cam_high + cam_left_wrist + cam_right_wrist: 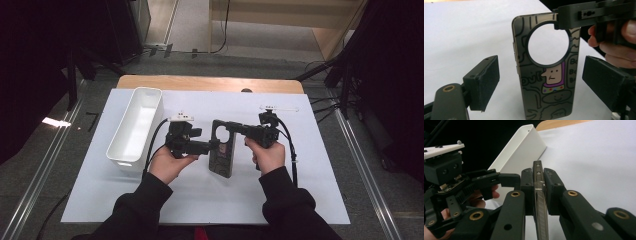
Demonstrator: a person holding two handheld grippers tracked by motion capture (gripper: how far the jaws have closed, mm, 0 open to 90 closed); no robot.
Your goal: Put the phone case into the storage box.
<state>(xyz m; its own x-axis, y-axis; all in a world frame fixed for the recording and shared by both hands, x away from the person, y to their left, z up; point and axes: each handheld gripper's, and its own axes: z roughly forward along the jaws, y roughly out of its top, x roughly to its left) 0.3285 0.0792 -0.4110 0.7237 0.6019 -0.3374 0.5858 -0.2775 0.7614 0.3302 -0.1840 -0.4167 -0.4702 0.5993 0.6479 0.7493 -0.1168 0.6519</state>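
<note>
right gripper [539, 182] clamps the case [547, 70] by its top edge; left gripper [541, 82] jaws spread either side, untouching. risk: case pivots or slips before left closes.

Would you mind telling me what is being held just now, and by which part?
The right claw clamps a phone case by its top edge; the left claw stands open around it.

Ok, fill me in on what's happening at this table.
A person works two hand-held grippers over a white sheet. The right gripper is shut on the edge of a phone case with cartoon drawings, holding it upright. The left gripper has its jaws apart on either side of the case, pads not touching it. A white bin stands to the left.
</note>
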